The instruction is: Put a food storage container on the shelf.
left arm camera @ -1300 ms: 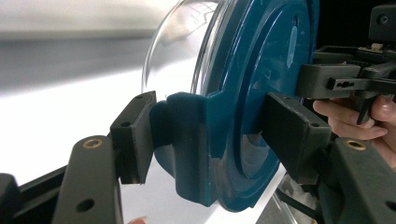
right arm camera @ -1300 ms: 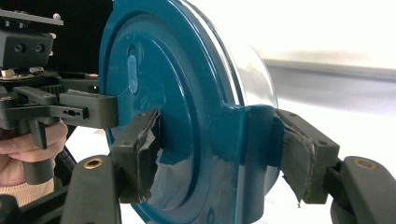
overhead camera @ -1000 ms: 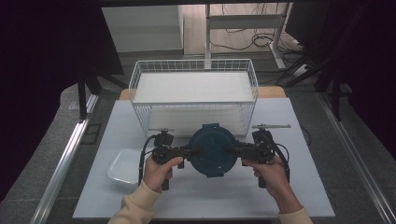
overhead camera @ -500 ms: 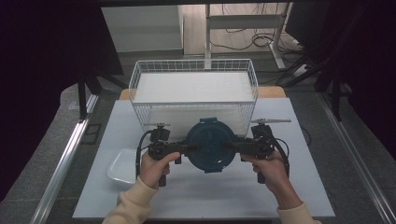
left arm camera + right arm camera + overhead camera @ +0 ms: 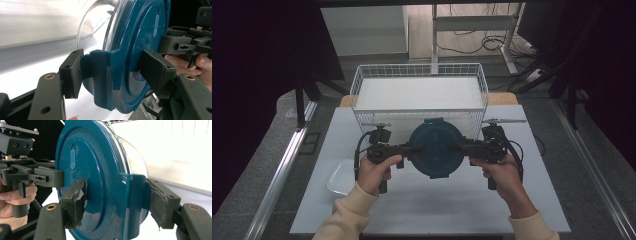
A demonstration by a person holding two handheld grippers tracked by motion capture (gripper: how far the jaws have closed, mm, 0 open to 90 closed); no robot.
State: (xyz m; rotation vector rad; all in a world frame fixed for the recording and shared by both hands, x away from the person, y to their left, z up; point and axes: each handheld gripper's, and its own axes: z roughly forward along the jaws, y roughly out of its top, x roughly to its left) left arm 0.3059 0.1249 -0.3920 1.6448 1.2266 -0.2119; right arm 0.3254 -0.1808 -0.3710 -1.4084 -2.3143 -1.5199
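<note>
Tray (image 5: 340, 176), a small clear one, sits at the left edge of the worktop (image 5: 432, 205), just beside the person's left hand (image 5: 373, 172). That hand holds the left tool (image 5: 408, 149), and its jaws are clamped on the left clip of the lid (image 5: 435, 147), one pad on each side of the clip, which you can see pretty clearly in the left gripper view (image 5: 100, 75). The lid is dark teal and round, snapped onto a clear bowl (image 5: 100, 22), and the whole thing is held up off the worktop, between the two tools and right in front of the basket (image 5: 419, 95). In the gripper views it looks tipped on edge, lid facing the person. The basket is white wire, at the far side of the worktop. Over on the right, the right tool (image 5: 461, 147) grips the opposite clip (image 5: 135, 202) the same way, jaws closed on it, with the right hand (image 5: 504, 175) behind it.
</note>
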